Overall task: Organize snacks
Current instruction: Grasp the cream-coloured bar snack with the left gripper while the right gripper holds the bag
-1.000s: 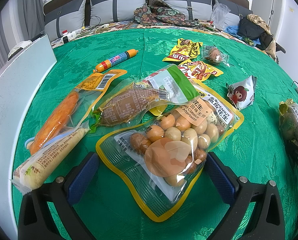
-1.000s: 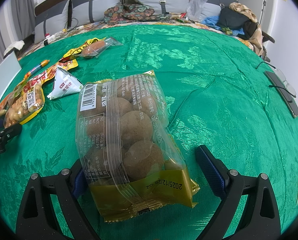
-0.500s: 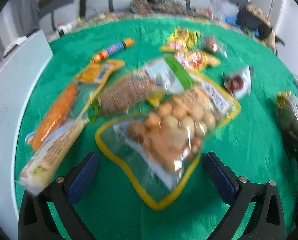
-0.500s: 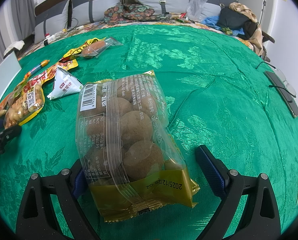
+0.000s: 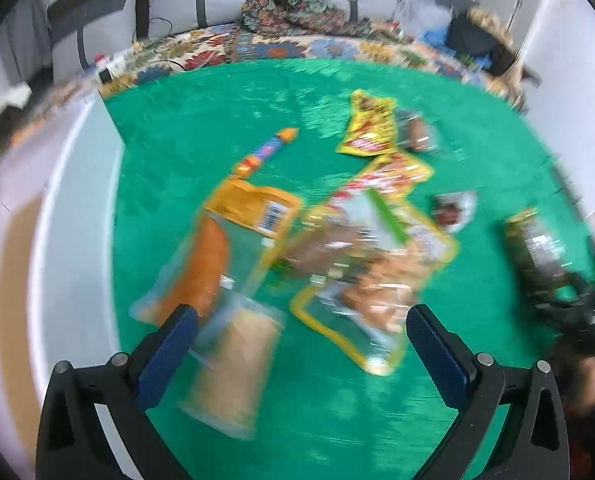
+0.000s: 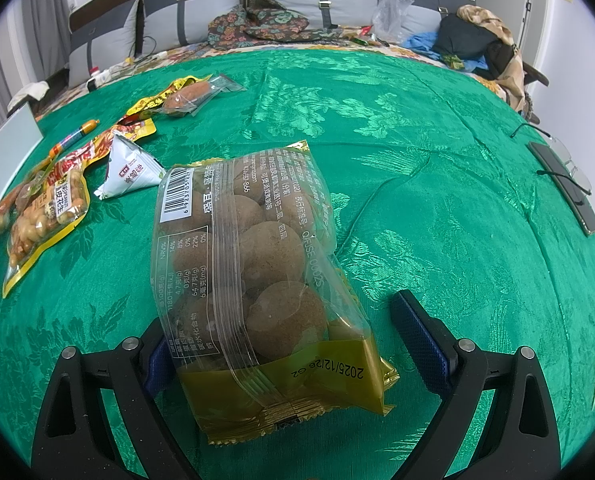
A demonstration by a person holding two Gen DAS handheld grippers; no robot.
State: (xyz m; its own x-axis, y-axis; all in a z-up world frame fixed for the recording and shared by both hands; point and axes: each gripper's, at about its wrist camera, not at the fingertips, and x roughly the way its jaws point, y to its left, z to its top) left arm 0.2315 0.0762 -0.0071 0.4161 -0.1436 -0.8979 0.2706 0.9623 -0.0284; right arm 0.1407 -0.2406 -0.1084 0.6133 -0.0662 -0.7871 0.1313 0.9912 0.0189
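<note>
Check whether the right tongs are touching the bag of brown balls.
Cannot tell. In the right wrist view the bag of brown balls covers the left finger of the right tongs, hiding any contact; a plain gap of green cloth separates it from the right finger.

Bedspread [image 6: 417, 184]: green woven cloth w/ raised leaf pattern, satin sheen.
Bag of brown balls [image 6: 253, 264]: clear glossy plastic film, gold foil-look crimped ends; balls inside matt, dusty.
Peanut pack [image 6: 45, 216]: glossy clear plastic, yellow border.
Triangle pack [image 6: 131, 170]: white, slightly shiny film.
Right tongs [image 6: 289, 344]: matt black plastic frame, blue pads [image 6: 421, 340], metal screws.
Left-wrist view too blurred for finish.
</note>
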